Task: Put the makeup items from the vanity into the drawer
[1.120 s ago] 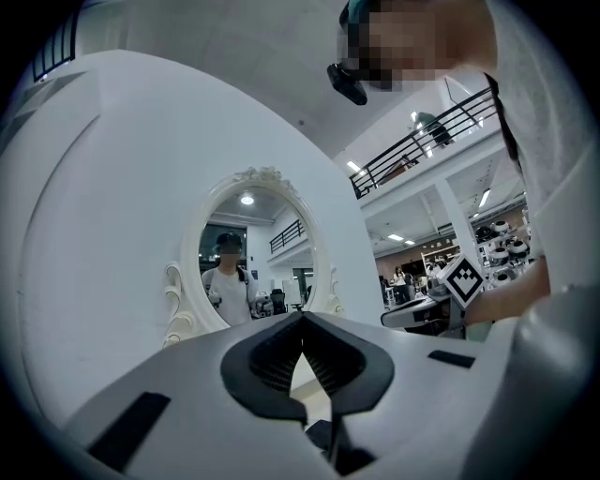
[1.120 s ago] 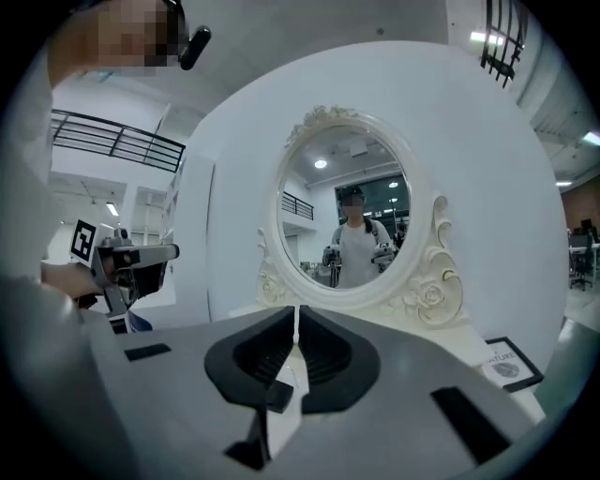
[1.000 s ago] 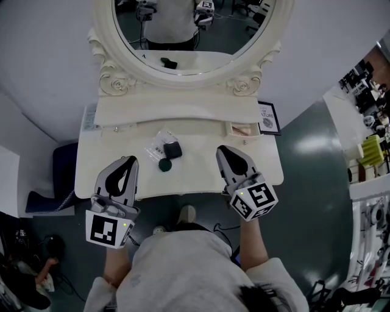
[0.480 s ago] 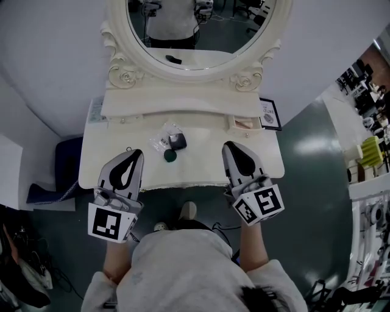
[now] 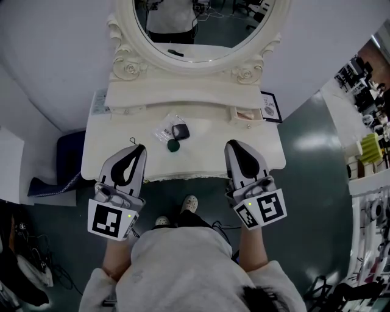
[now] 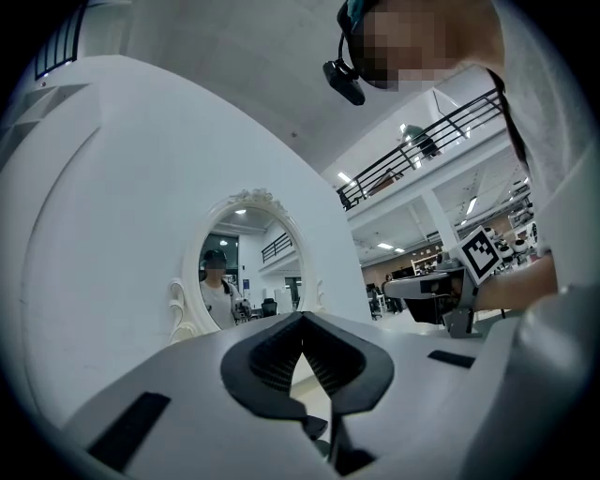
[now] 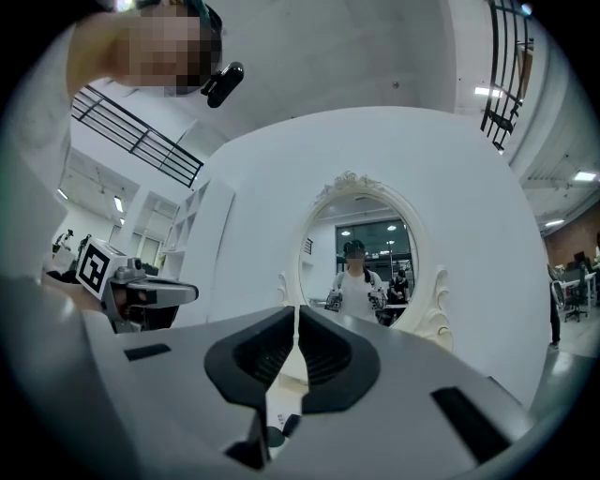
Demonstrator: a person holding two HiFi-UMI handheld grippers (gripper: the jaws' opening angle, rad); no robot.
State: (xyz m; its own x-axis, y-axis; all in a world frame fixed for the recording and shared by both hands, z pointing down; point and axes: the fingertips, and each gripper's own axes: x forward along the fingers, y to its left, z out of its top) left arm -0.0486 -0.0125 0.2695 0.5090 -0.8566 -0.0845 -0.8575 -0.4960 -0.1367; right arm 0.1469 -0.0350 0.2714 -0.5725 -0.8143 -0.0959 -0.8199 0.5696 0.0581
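Black sq. compact, round green pot, clear packet

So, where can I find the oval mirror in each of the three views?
Head view: the mirror is at top centre, cut off by the upper edge.
Left gripper view: the mirror is left of centre, above the jaws.
Right gripper view: the mirror is right of centre, above the jaws.
Shared landmark: the person's reflection inside it.

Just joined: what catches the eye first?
An ornate oval mirror crowns the cream vanity. At the vanity's middle a clear packet, a dark square case and a round dark-green piece lie bunched. The left hand-held gripper and right hand-held gripper hover shut and empty over its front edge.
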